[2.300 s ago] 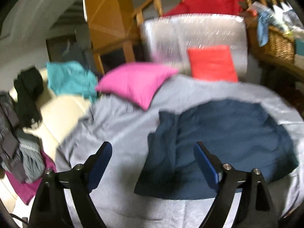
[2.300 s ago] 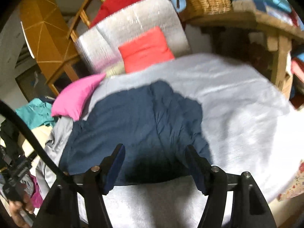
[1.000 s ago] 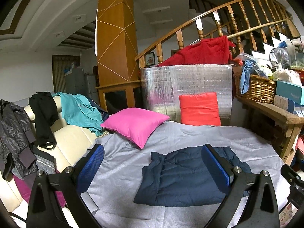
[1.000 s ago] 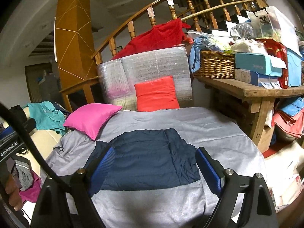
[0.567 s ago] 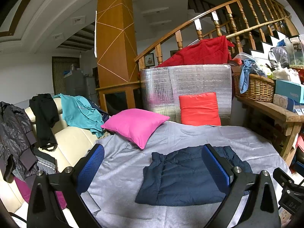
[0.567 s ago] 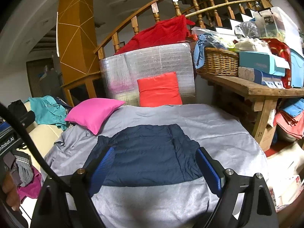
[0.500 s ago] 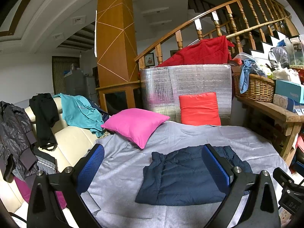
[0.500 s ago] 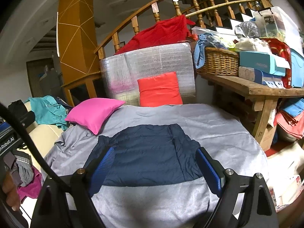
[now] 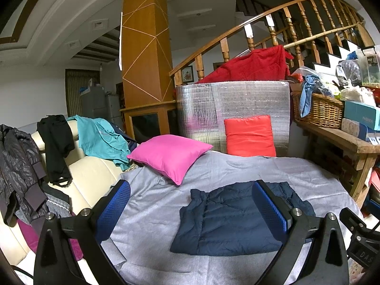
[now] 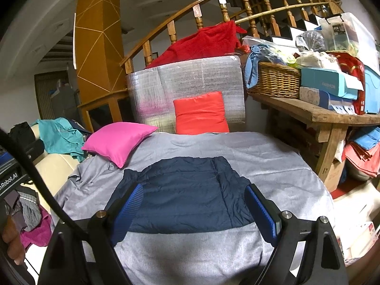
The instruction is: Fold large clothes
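A navy padded jacket (image 9: 228, 220) (image 10: 187, 190) lies folded into a flat rectangle on the grey sheet (image 9: 154, 213) (image 10: 201, 249) that covers the sofa. My left gripper (image 9: 190, 206) is held back from it and above the sheet, open, nothing between its blue pads (image 9: 268, 211). My right gripper (image 10: 194, 209) also hovers short of the jacket's near edge, open and holding nothing. Part of the right gripper's body shows at the lower right edge of the left wrist view.
A pink cushion (image 9: 171, 159) and a red cushion (image 9: 249, 135) rest at the sheet's far side against a silver foil board (image 10: 185, 90). Clothes (image 9: 99, 137) hang over the cream sofa arm on the left. A cluttered wooden bench (image 10: 320, 114) with a wicker basket stands right.
Over two seconds both grippers pulled back and up from the jacket, which now lies flat and farther off. In the last second nothing moved.
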`<action>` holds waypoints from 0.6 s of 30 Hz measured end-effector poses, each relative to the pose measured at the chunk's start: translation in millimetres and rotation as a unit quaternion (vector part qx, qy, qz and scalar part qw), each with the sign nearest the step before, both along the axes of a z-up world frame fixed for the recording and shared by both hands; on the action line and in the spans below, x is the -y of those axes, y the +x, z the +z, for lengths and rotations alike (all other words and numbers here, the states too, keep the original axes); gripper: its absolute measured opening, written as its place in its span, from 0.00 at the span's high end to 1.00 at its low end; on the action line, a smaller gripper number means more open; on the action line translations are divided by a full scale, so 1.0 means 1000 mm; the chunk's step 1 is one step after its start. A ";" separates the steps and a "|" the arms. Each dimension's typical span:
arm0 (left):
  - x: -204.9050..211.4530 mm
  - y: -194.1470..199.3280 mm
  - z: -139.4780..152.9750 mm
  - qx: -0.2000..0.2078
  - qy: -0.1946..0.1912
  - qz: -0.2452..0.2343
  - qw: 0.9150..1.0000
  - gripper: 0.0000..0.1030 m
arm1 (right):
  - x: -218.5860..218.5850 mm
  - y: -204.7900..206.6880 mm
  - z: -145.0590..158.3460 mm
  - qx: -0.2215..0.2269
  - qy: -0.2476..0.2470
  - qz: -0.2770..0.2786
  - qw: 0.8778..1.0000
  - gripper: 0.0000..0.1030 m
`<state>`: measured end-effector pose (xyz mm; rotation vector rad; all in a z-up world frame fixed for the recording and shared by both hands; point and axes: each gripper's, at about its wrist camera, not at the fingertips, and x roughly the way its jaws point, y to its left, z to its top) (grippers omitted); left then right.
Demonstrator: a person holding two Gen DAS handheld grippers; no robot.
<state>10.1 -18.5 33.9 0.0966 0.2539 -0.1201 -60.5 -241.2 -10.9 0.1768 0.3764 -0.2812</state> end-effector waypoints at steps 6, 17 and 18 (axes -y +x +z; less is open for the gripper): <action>-0.004 0.000 0.000 -0.001 -0.001 0.003 1.000 0.01 | -0.007 0.001 0.000 -0.001 -0.004 0.003 1.000 0.13; -0.013 0.003 0.001 -0.003 -0.007 0.009 1.000 0.01 | -0.014 0.005 0.002 -0.004 -0.014 0.007 1.000 0.13; -0.014 0.003 0.001 -0.002 -0.007 0.009 1.000 0.01 | -0.014 0.005 0.002 -0.005 -0.014 0.008 1.000 0.13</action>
